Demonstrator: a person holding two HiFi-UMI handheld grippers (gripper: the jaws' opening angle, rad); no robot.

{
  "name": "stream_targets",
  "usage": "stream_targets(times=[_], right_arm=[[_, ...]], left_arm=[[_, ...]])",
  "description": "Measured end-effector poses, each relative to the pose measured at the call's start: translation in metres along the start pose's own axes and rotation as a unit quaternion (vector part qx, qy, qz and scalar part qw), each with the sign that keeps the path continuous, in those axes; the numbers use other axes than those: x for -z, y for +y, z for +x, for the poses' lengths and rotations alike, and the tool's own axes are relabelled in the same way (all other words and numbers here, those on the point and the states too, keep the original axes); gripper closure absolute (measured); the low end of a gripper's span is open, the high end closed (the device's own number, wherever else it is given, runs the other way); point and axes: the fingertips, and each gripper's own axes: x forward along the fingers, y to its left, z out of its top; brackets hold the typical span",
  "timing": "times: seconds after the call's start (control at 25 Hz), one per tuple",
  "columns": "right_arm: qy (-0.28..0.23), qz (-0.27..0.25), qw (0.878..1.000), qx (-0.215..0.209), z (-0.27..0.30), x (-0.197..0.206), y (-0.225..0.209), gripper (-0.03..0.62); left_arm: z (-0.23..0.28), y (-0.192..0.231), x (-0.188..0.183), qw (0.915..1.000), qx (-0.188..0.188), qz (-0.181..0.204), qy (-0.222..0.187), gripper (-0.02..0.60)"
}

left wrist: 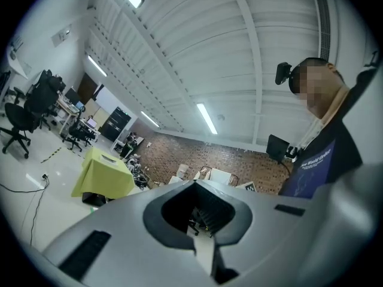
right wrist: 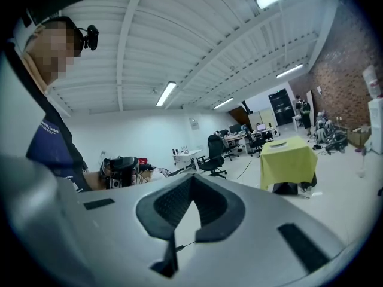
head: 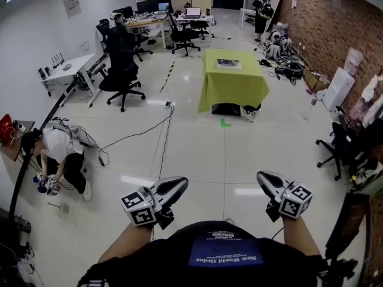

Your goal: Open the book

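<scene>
The book (head: 229, 63) lies shut on a table draped in a yellow-green cloth (head: 234, 88), several metres ahead across the floor. Both grippers are held close to my body, far from it. My left gripper (head: 181, 183) points toward the table with its jaws together and nothing between them. My right gripper (head: 262, 176) is likewise shut and empty. In the left gripper view the gripper (left wrist: 194, 183) fills the foreground, with the table (left wrist: 100, 175) small at the left. The right gripper view shows its gripper (right wrist: 192, 177) and the table (right wrist: 287, 163) with the book (right wrist: 279, 144) at the right.
A person (head: 57, 154) crouches at the left by the wall. Cables (head: 161, 130) run across the floor between me and the table. Black office chairs (head: 122, 70) and desks stand at the back left. Another chair (head: 341, 145) and clutter line the brick wall at the right.
</scene>
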Motion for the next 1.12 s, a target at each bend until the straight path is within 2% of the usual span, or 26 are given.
stream_targets(times=[0.28,0.52,0.68,0.84,1.12], right_arm=[[-0.01,0.001,1.0,-0.028,0.016,-0.032,-0.108,0.608],[-0.011,-0.021,0.998,-0.055,0.01,-0.079,-0.205,0.608],[-0.016,-0.019,0.999,-0.048,0.012,-0.097,-0.259,0.608],[-0.017,-0.014,0.999,-0.036,0.02,-0.102,-0.295,0.608],[-0.01,-0.015,1.0,-0.002,0.067,-0.118,-0.354,0.608]], left_arm=[[0.101,0.04,-0.017,0.9995,-0.026,0.014,-0.003,0.581],[0.221,0.06,-0.03,0.9994,-0.021,0.024,-0.009,0.581],[0.281,0.077,-0.031,0.9999,-0.005,0.015,0.005,0.581],[0.318,0.102,-0.035,0.9997,0.007,0.012,0.018,0.581],[0.364,0.176,-0.055,0.999,0.042,0.002,0.019,0.581]])
